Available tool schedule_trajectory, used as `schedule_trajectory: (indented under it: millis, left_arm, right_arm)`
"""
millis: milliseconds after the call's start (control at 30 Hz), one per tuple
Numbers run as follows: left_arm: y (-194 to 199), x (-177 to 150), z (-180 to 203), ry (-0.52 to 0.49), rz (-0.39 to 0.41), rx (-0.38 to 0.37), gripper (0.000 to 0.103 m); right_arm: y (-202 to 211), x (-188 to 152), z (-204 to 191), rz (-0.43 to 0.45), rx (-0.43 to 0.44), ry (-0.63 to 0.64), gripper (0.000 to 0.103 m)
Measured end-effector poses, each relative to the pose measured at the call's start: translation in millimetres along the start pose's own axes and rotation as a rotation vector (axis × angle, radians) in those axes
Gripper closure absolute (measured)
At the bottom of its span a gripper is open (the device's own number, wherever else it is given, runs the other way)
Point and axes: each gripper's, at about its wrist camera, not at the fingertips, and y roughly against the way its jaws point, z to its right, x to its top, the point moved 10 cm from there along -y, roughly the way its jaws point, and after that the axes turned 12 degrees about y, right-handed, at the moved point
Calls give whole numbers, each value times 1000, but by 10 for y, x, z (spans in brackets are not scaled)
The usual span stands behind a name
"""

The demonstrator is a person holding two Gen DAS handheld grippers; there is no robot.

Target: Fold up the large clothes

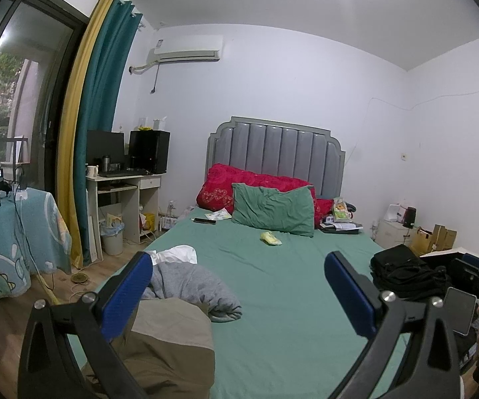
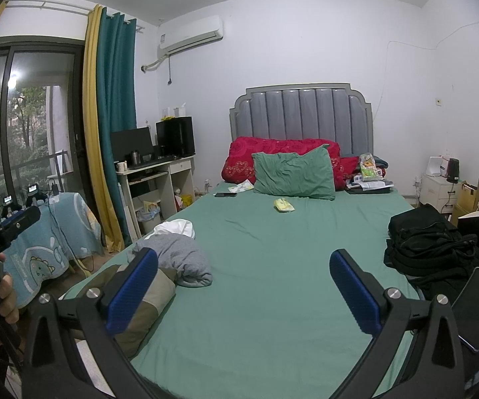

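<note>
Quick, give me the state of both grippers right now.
Left gripper: open, holding nothing.
Right gripper: open, holding nothing.

- left gripper: black frame carrying blue ribbed finger pads, silver screws showing
- right gripper: showing matching black frame, blue pads, silver screws

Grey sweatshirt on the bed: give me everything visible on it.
The grey sweatshirt is a soft, heathered knit, crumpled in a loose heap, not yet folded. It lies on the green sheet near the bed's left edge. A white garment is bunched against its far side and an olive-and-tan garment touches its near side. One rolled, thick edge points toward mid-bed. Neither set of tongs touches it; both are open and empty above the bed.
</note>
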Motion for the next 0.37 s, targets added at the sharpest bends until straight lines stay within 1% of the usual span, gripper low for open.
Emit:
schedule_trajectory:
  millis: [367]
  left_arm:
    - [-3,65,50,-12,10,3,0]
  right_arm:
    - [11,-14,-14,-6,-3,-2,1]
